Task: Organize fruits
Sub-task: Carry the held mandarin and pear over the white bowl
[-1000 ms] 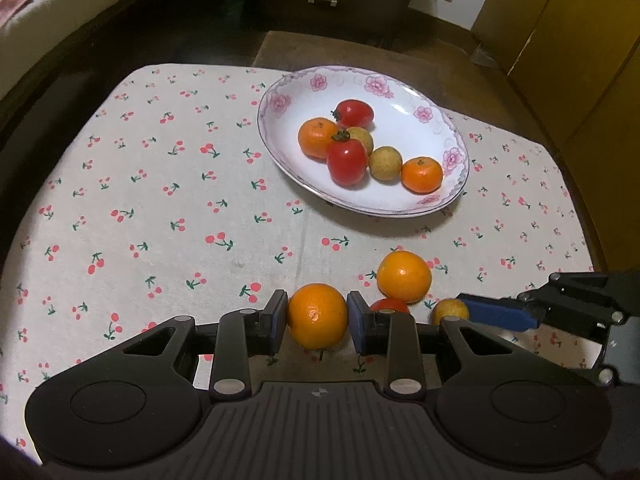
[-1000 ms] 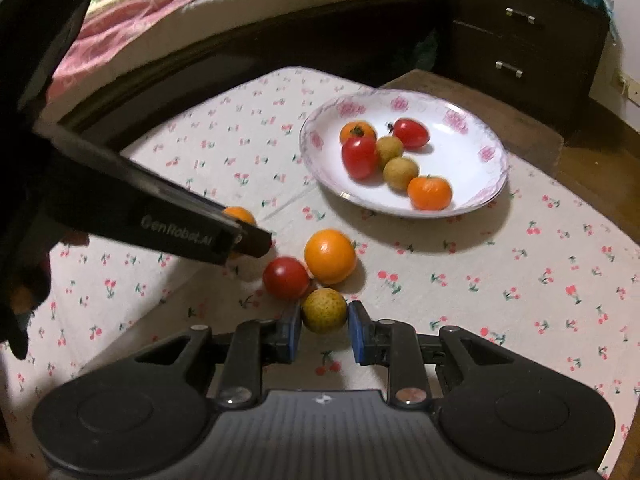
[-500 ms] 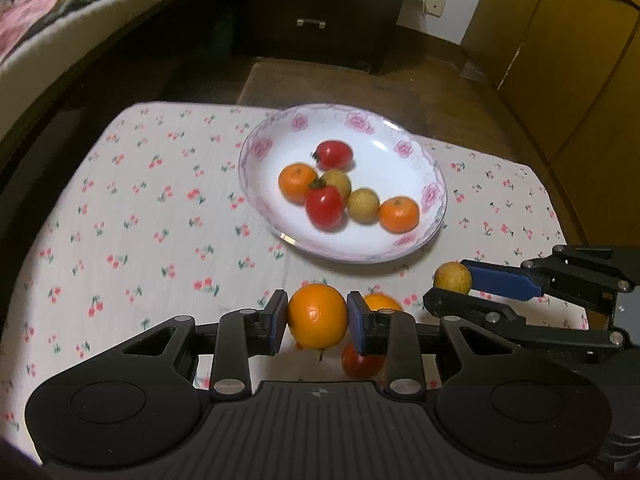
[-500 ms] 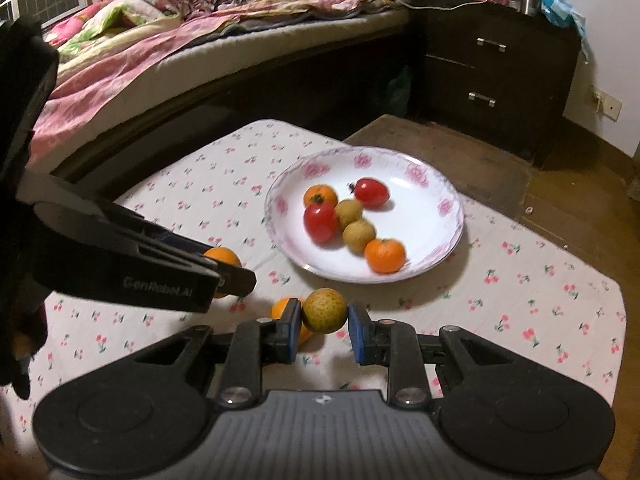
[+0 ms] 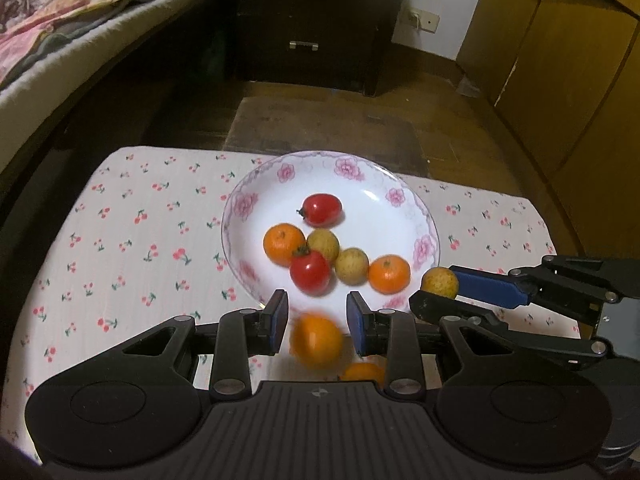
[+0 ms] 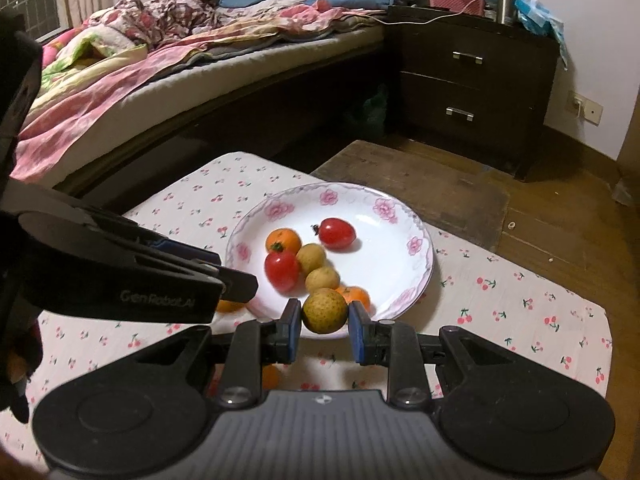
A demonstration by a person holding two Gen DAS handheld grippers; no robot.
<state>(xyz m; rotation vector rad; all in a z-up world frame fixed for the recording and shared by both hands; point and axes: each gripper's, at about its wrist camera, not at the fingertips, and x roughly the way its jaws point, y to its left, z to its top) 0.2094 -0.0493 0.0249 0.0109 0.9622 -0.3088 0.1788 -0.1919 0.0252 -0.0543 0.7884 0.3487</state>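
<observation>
Left hand-held gripper [image 5: 316, 322] has opened since 0.5 s ago, mandarin [image 5: 316, 343] dropping blurred short of the plate [image 5: 428, 216]; right hand-held gripper [image 6: 324, 322] grips the yellow-brown fruit [image 6: 324, 310] at the near rim.

- Setting: home bedroom;
- bed [image 6: 168, 60] with rumpled floral quilts;
- dark two-drawer nightstand [image 6: 476, 84];
- wooden floor [image 6: 560, 232];
- low table under cherry-print cloth [image 5: 132, 240]

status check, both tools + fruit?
Left tool open, blurred orange loose between its pads, short of the plate. Right tool shut on yellow-brown fruit at the plate's near rim. Nothing blocking.
</observation>
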